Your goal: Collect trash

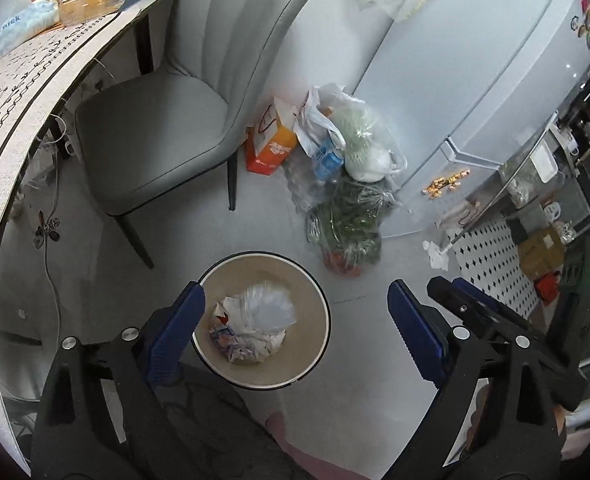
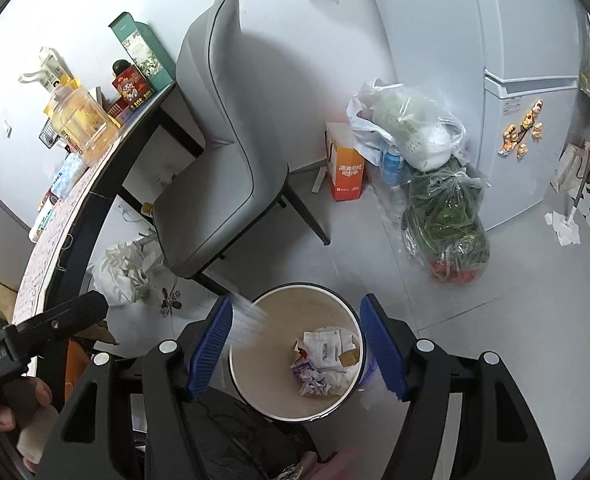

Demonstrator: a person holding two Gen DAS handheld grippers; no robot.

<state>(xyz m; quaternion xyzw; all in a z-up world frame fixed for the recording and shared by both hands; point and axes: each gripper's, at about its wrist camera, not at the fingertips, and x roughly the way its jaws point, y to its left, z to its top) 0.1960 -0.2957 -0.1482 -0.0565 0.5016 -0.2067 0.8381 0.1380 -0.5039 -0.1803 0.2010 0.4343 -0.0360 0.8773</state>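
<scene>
A round bin [image 1: 313, 354] with a dark rim and beige inside stands on the grey floor, straight below both grippers. Crumpled paper and wrappers [image 1: 251, 346] lie at its bottom. My left gripper [image 1: 297, 290] is open wide above the bin, with nothing pressed between its blue pads. A blurred white piece [image 1: 271, 304] shows over the trash, apparently in mid-fall. In the right wrist view the bin [image 2: 279, 320] holds the crumpled paper [image 2: 323, 360]. My right gripper [image 2: 297, 302] is open over it, and the white blur [image 2: 247, 322] streaks past its left finger.
A grey chair [image 1: 151, 140] stands beside a table [image 1: 19, 92] carrying an oil jug and boxes. Bags of vegetables [image 1: 347, 220] and an orange box [image 1: 273, 144] sit by the fridge [image 1: 455, 80]. Crumpled tissue [image 1: 435, 256] lies on the floor.
</scene>
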